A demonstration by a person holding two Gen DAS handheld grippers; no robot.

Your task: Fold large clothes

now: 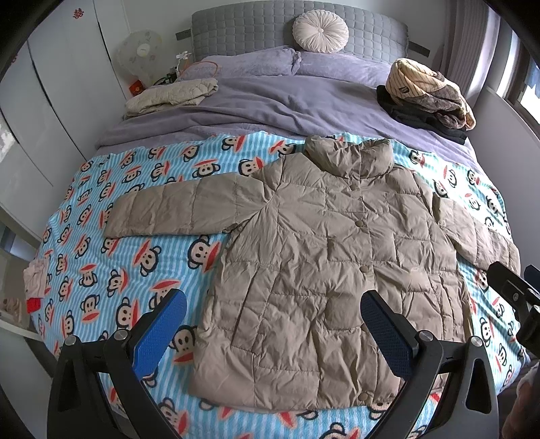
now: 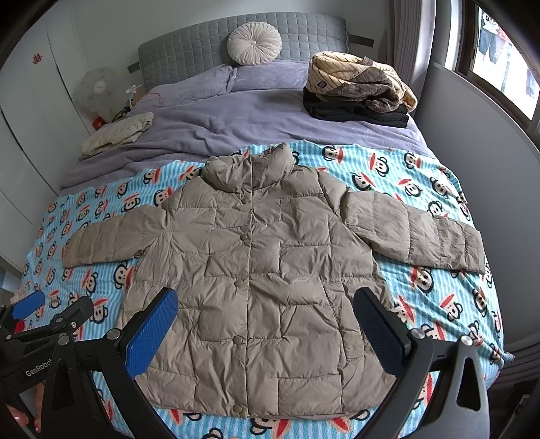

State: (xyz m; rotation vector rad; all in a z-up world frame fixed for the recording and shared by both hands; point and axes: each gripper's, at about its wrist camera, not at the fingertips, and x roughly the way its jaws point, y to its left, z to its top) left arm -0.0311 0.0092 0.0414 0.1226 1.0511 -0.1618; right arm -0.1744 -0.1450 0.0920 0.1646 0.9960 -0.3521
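Left wrist view: beige puffer jacket [image 1: 324,270] spread flat, front up, buttoned, on the monkey-print blanket [image 1: 111,270] at the foot of the bed — collar toward the headboard, hem toward the camera, both sleeves stretched out sideways. Left gripper [image 1: 273,331] hovering above the lower half of the jacket, jaws spread wide, nothing between the blue pads [image 1: 158,332]; one pad over the blanket just beside the jacket's edge, the other over the quilted front. Part of the right gripper [image 1: 516,297] poking in at the right edge, near the sleeve cuff. Farther up the bed: purple duvet [image 1: 270,101], round white cushion [image 1: 320,30] against the grey headboard [image 1: 236,30], folded cream garment [image 1: 172,94] on one side, pile of dark and striped clothes [image 1: 428,94] on the other. Fan [image 1: 140,54] in the corner by the bed.

Right wrist view: same jacket [image 2: 263,280] seen more squarely, sleeves out to both sides, hem nearest. Right gripper [image 2: 265,332] held above the lower front — jaws wide apart, empty, blue pads [image 2: 152,332] framing the bottom buttons. Left gripper [image 2: 40,310] visible low at the left edge over the blanket [image 2: 438,290], apart from the jacket. Window [image 2: 499,50] at the upper right.
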